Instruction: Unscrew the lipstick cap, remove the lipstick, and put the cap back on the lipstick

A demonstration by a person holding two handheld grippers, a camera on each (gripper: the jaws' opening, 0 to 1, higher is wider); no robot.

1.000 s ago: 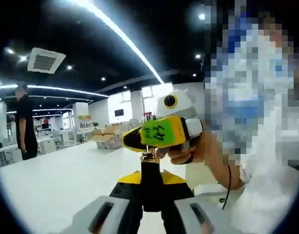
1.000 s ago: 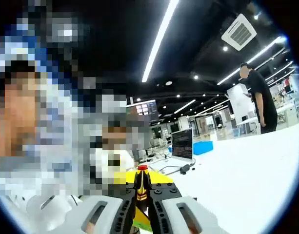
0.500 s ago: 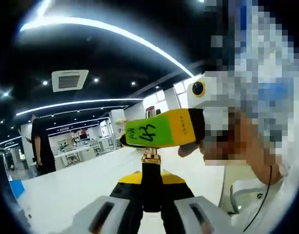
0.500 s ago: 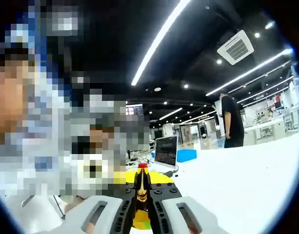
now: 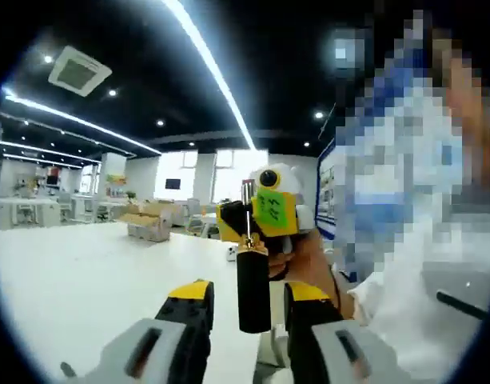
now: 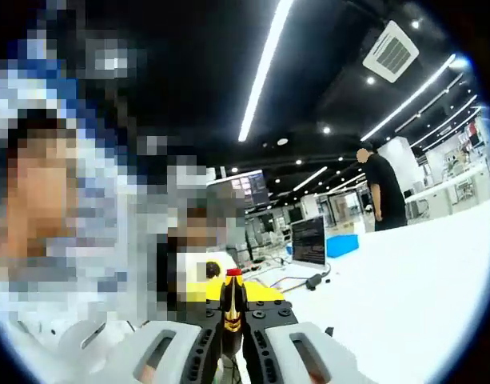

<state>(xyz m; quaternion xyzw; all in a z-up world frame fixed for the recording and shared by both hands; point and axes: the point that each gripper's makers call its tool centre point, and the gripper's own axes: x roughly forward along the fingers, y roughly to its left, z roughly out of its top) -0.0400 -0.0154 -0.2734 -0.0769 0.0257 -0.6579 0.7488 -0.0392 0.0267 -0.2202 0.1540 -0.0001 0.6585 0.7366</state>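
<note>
In the left gripper view the black lipstick tube (image 5: pixel 253 290) stands upright between my left gripper's (image 5: pixel 251 291) yellow-tipped jaws, which are open with a gap on each side of it. Its gold collar (image 5: pixel 248 241) runs up into my right gripper (image 5: pixel 264 214), yellow with a green label and held by a hand. In the right gripper view my right gripper (image 6: pixel 233 310) is shut on the lipstick's gold stem (image 6: pixel 231 317), with the red tip (image 6: pixel 233 274) poking out above the jaws.
A wide white table (image 5: pixel 85 280) spreads below. Cardboard boxes (image 5: pixel 145 224) stand far back in the left gripper view. A laptop (image 6: pixel 308 240), a blue box (image 6: pixel 340 244) and a person in black (image 6: pixel 384 192) are beyond the table in the right gripper view.
My left jaws have opened off the black tube, which now hangs from the right gripper. Both views have swung with the hands.
</note>
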